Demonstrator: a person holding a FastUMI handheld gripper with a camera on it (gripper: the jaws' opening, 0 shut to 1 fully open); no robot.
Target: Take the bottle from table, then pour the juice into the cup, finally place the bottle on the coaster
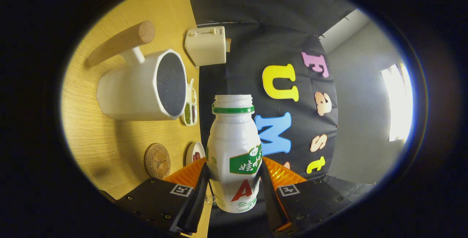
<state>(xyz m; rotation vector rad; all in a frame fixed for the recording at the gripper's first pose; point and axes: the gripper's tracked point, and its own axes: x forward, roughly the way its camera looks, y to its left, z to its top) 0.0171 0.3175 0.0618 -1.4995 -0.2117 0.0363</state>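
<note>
Bottle point(234, 150) is clamped right between the gripper point(234, 179) fingers, both sides pressing on its waist, so the claw is closed onto it. It's a smooth white plastic thing, rounded shoulders, ribbed threaded neck with a green ring under it, cap off, green label band plus a big red letter lower down. Whole view is rolled over, so the wooden table point(109, 146) with its pale grain runs up one side of the bottle instead of under it. Out on that tabletop beyond the fingers sits the cup point(142, 88), a chunky white faceted mug-looking thing with a speckled dark inside and a fat round wooden handle point(122, 42). Nearer the fingers there's a round wooden coaster point(157, 160) with a carved mark on it. Cream boxy toaster point(206, 45) sits further back, and a small divided dish point(190, 110) of beans just beside the cup.
</note>
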